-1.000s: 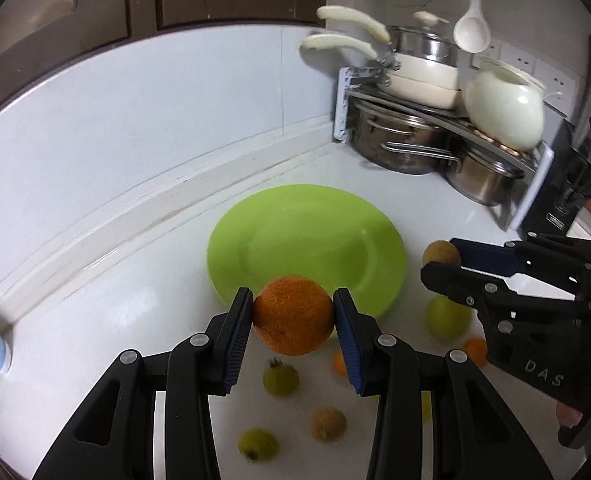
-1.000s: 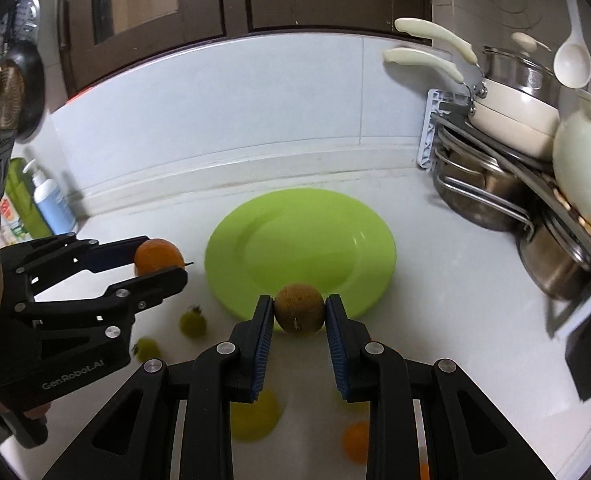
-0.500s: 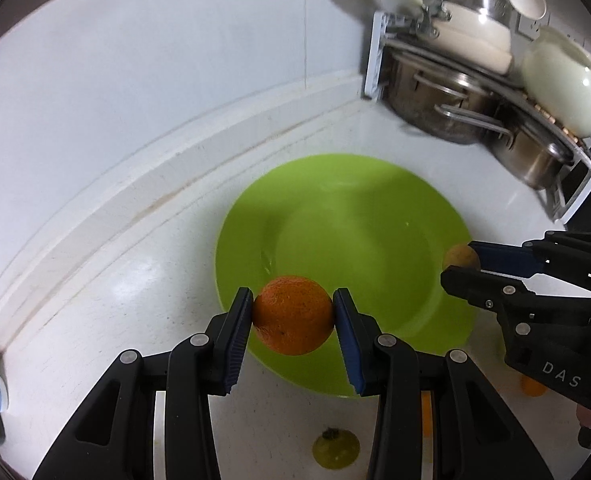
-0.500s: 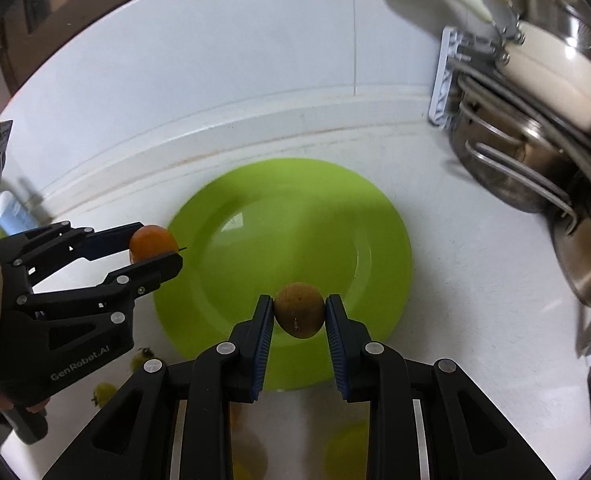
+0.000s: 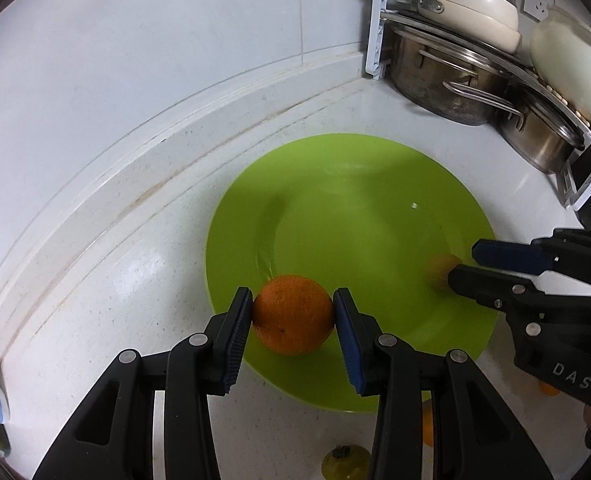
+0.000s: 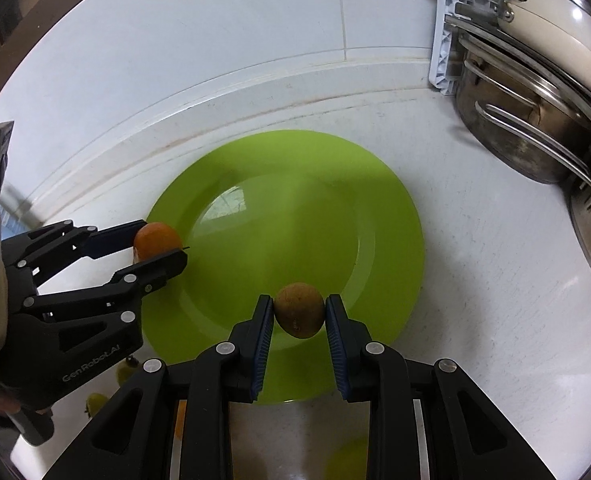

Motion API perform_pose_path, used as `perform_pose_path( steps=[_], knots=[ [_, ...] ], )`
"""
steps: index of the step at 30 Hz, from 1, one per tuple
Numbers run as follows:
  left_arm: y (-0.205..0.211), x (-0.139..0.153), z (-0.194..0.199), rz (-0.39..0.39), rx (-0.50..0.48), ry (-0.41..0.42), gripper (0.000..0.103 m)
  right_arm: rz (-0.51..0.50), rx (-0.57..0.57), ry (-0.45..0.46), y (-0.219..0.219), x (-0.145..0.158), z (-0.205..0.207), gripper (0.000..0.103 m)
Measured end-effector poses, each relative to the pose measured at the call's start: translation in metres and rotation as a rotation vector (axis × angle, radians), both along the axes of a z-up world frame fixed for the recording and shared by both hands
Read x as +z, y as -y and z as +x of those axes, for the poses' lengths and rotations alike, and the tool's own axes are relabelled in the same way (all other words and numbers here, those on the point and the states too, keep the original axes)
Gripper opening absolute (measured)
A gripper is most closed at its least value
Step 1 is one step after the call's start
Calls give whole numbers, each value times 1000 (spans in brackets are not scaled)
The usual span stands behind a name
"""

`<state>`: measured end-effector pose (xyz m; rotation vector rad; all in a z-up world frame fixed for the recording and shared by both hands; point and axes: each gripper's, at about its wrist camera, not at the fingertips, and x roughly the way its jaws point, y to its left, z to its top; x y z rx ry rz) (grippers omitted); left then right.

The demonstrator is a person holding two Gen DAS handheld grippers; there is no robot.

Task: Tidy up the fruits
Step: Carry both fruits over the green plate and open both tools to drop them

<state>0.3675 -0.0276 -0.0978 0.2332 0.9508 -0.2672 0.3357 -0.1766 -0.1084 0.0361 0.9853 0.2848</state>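
Left gripper [image 5: 293,312] pinches an orange [image 5: 292,314], right gripper [image 6: 299,314] a brown fruit [image 6: 299,310], over the green plate [image 5: 355,200] mid-frame; next, probably lower and release.

A white speckled countertop [image 5: 143,280] carried the scene, ending in a raised white ledge behind the green plate [image 5: 367,184]. The plate lay flat on it, its middle bare. Steel pots [image 5: 447,76] sat on a rack beyond the plate's far right. Near the plate's front edge, 1 small green fruit [image 5: 341,465] rested on the counter.
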Motion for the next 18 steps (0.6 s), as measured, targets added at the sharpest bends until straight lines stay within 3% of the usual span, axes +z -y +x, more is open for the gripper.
perform_pose_path(
  steps=[2, 10, 18],
  knots=[
    [-1, 3, -2, -6, 0, 6, 46, -1, -6, 2, 1, 1, -1, 38],
    [-9, 27, -35, -13, 41, 65, 60, -30, -21, 77, 6, 19, -31, 39],
    [-13, 62, -92, 24, 66, 209, 70, -31, -22, 189, 8, 42, -78, 45]
  ],
)
